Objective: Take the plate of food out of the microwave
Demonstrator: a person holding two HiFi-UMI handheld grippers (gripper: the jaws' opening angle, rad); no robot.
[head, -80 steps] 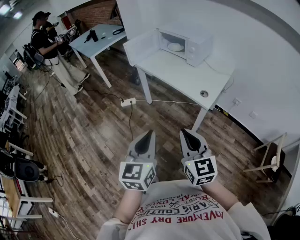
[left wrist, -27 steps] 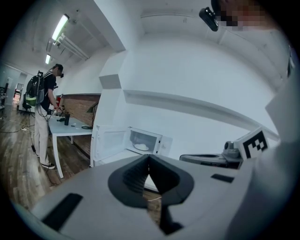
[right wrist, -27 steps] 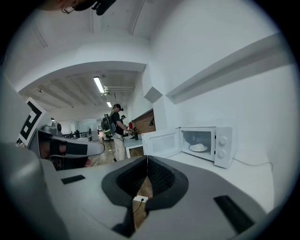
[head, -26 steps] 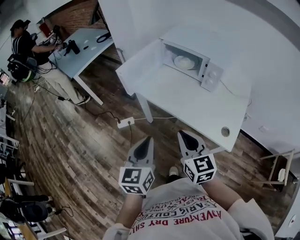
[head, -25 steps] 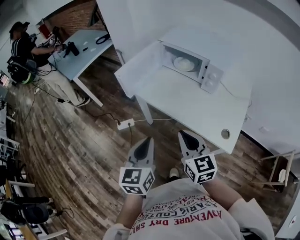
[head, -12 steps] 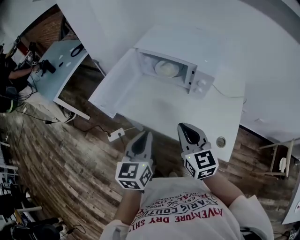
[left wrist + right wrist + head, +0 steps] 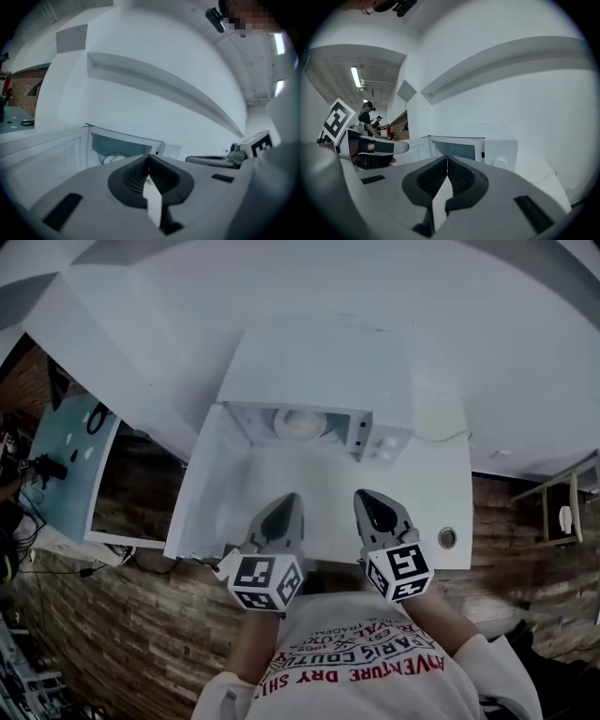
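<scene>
A white microwave stands at the back of a white table, its door swung open to the left. Inside it lies a pale plate of food, also glimpsed in the left gripper view as a plate in the cavity. My left gripper and right gripper hover side by side over the table's front part, both shut and empty, well short of the microwave.
A round cable hole sits in the table's right front corner. A cord runs right from the microwave. A blue-grey table with small items stands far left, over wooden floor. Two people stand in the distance.
The view has closed in on the table: the microwave now lies straight ahead and much nearer, and both shut grippers have come over the table's front edge.
</scene>
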